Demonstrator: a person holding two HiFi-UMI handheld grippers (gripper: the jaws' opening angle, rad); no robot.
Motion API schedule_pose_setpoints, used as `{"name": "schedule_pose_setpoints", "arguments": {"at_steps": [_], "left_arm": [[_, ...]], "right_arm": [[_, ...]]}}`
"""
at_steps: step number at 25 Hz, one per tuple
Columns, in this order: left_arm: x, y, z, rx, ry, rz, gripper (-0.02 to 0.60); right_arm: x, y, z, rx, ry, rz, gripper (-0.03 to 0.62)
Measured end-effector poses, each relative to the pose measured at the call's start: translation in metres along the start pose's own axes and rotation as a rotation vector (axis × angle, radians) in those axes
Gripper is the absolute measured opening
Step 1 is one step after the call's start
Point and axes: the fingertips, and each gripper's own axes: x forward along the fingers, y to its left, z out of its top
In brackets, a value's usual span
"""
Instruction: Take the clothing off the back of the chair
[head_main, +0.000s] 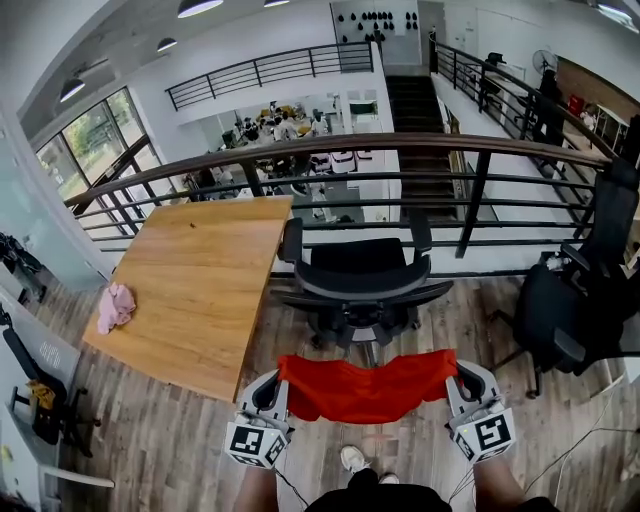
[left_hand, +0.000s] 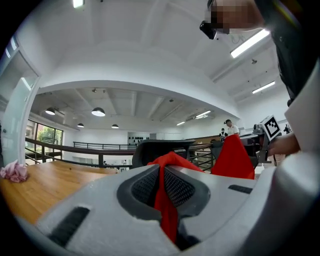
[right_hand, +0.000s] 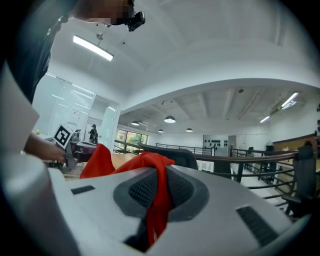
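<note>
A red garment (head_main: 366, 386) hangs stretched between my two grippers, just in front of the black office chair (head_main: 358, 282) and clear of its back. My left gripper (head_main: 279, 382) is shut on the cloth's left corner; the red fabric (left_hand: 165, 200) is pinched between its dark pads. My right gripper (head_main: 456, 376) is shut on the right corner, with the red fabric (right_hand: 157, 200) squeezed between its jaws. The chair's backrest (left_hand: 160, 148) shows beyond the cloth in the left gripper view. Both grippers point level.
A wooden table (head_main: 200, 290) stands at the left with a pink cloth (head_main: 115, 306) near its edge. Another black chair (head_main: 575, 290) is at the right. A dark railing (head_main: 400, 150) runs behind the chairs. The person's shoe (head_main: 351, 459) is below the garment.
</note>
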Motion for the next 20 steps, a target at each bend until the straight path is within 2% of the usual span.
{"name": "schedule_pose_setpoints", "arguments": {"at_steps": [9, 20], "left_arm": [[-0.023, -0.034, -0.02, -0.041, 0.048, -0.005, 0.026], [-0.043, -0.066, -0.022, -0.072, 0.039, -0.036, 0.027]], "right_arm": [[-0.029, 0.012, -0.042, 0.079, 0.097, 0.012, 0.031], [-0.051, 0.021, -0.036, 0.062, 0.072, 0.037, 0.029]]}}
